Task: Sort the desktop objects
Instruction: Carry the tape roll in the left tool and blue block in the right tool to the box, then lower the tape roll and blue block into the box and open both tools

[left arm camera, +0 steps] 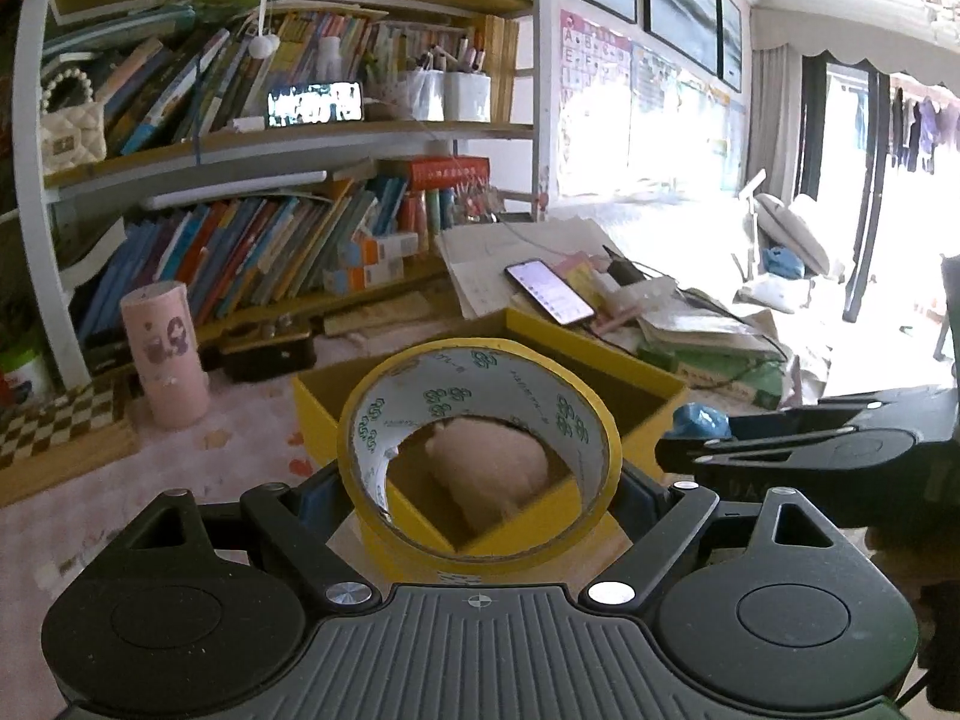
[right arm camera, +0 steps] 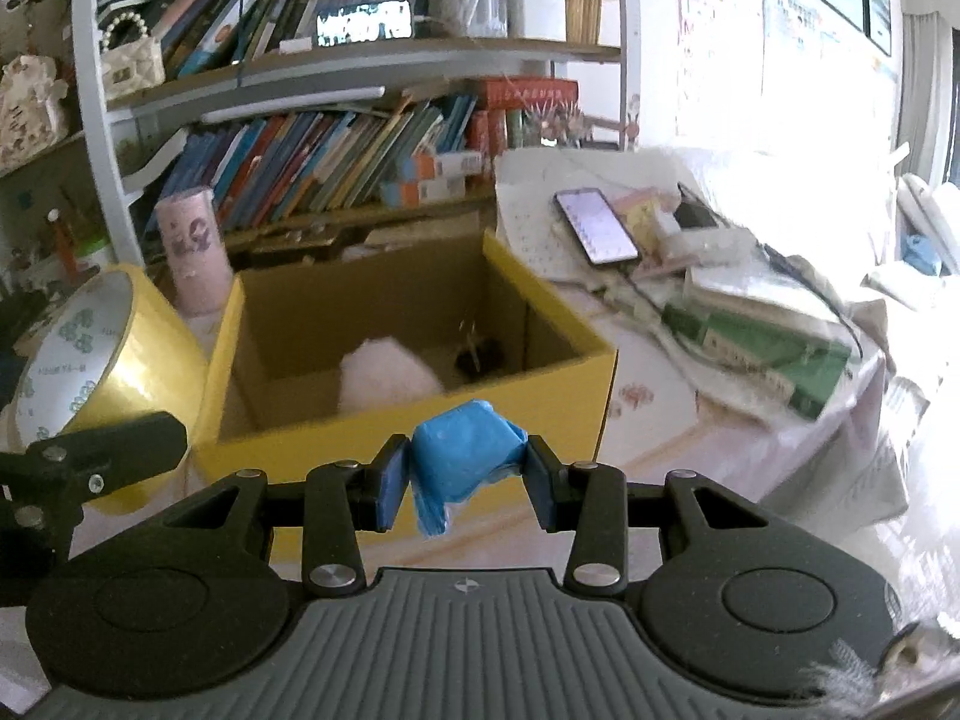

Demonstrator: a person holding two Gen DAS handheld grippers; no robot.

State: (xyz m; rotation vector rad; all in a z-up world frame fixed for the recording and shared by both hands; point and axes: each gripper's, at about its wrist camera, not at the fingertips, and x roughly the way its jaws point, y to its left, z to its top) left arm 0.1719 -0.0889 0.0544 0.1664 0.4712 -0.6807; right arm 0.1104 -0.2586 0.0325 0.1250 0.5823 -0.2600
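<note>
Cluttered desk (right arm camera: pixel 660 420); left hand-held gripper (left arm camera: pixel 480 498) pinching upright tape roll (left arm camera: pixel 480 456), right hand-held gripper (right arm camera: pixel 465 480) blue wad (right arm camera: pixel 465 456).

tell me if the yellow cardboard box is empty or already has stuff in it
Not empty. The open yellow cardboard box already holds a fluffy pale pink item and a small dark object on its floor; what that dark object is, cannot tell.
</note>
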